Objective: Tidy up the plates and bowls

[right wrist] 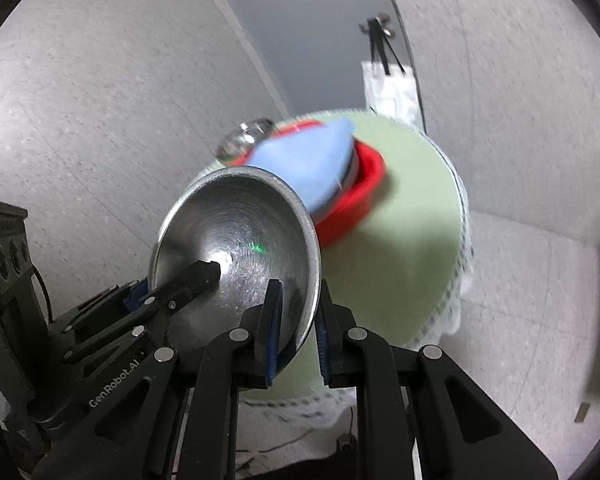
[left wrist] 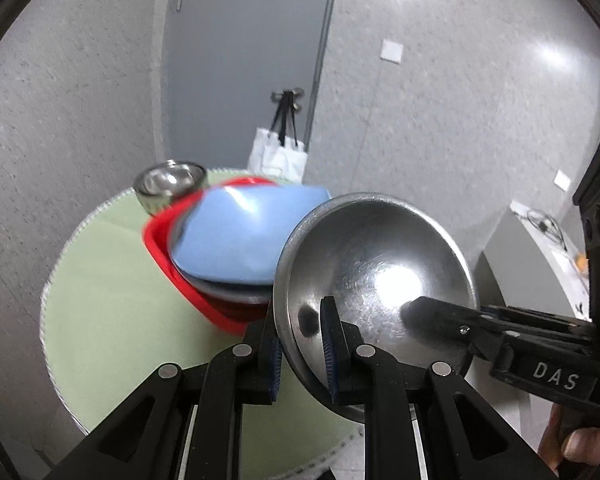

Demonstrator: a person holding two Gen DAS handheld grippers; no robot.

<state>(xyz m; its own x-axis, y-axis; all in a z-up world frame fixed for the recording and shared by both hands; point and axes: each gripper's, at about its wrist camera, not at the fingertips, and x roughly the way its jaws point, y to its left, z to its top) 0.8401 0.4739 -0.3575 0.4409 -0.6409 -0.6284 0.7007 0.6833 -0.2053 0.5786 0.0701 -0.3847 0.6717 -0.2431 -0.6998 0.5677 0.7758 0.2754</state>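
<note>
Both grippers pinch one steel bowl above the near table edge.

Left wrist: my left gripper [left wrist: 302, 344] clamps the steel bowl [left wrist: 374, 276] rim, the stack of plates [left wrist: 236, 240] behind it on the table [left wrist: 112, 300].
Right wrist: my right gripper [right wrist: 298, 320] clamps the opposite rim; uneven pulling could twist the slick bowl loose.
</note>
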